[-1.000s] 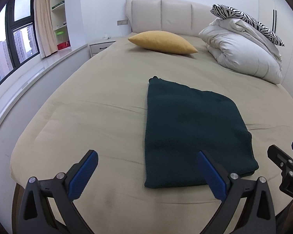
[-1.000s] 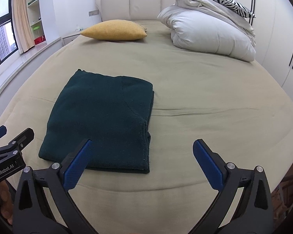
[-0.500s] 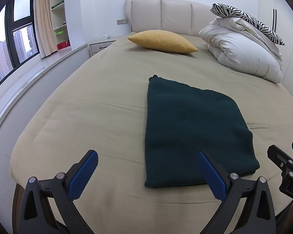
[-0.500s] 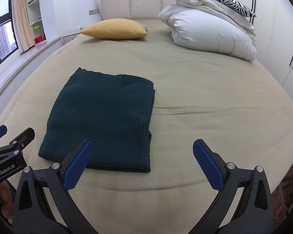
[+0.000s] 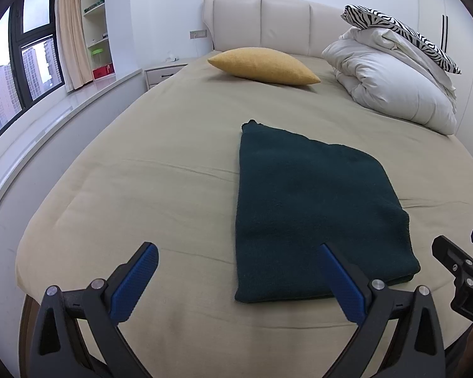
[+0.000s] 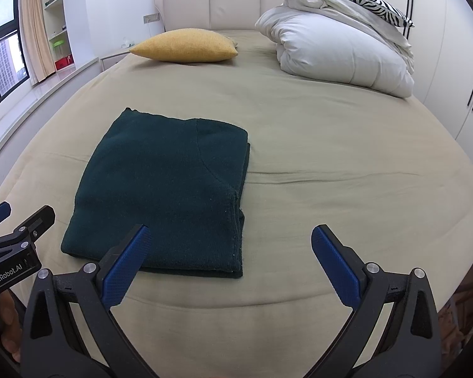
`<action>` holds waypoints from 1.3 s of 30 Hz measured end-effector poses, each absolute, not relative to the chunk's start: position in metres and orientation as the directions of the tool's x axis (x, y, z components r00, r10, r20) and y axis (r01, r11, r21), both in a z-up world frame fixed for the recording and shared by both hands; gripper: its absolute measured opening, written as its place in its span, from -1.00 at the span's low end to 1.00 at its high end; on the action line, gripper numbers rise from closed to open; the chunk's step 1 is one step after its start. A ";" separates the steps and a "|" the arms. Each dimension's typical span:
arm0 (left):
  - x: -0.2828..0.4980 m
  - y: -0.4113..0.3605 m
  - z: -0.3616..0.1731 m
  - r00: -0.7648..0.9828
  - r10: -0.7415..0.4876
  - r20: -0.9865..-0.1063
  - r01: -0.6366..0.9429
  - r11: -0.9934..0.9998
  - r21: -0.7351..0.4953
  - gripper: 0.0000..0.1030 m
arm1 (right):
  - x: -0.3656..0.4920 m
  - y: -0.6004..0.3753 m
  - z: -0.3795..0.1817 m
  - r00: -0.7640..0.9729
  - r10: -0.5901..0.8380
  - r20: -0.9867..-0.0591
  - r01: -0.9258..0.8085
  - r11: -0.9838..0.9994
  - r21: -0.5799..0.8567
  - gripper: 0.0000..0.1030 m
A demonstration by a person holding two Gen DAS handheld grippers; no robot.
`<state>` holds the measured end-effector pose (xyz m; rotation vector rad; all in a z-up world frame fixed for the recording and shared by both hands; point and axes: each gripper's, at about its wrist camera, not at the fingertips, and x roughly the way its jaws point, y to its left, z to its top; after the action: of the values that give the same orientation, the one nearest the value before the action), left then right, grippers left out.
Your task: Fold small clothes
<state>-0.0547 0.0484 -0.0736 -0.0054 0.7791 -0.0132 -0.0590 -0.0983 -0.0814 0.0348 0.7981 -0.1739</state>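
Folded sweater (image 6: 164, 195) lay lengthwise toward the headboard, centre-left of frame — right gripper (image 6: 227, 245) nearer its stacked edge, left gripper (image 5: 236, 267) alongside, both spread wide and empty.

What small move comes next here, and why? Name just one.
Probably draw both back: the dark green garment already lies folded in a flat rectangle on the bed, layered edges stacked at its right side. The left hand-held gripper and right hand-held gripper are open, empty, short of it.
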 end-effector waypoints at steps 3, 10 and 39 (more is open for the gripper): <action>-0.055 0.048 -0.074 0.712 -0.014 -0.702 0.010 1.000 -0.009 1.00 | -0.059 -0.100 -0.082 0.684 -0.141 -0.715 0.167 0.985 -0.034 1.00; -0.054 0.049 -0.075 0.710 -0.013 -0.704 0.008 1.000 -0.010 1.00 | -0.060 -0.101 -0.082 0.685 -0.140 -0.715 0.166 0.985 -0.034 1.00; -0.058 0.048 -0.078 0.705 -0.007 -0.709 0.000 1.000 -0.010 1.00 | -0.062 -0.102 -0.084 0.681 -0.139 -0.719 0.166 0.986 -0.032 1.00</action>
<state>-0.0583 0.0482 -0.0781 -0.0093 0.7887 -0.0037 -0.0619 -0.1017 -0.0837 0.0367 0.8033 -0.1711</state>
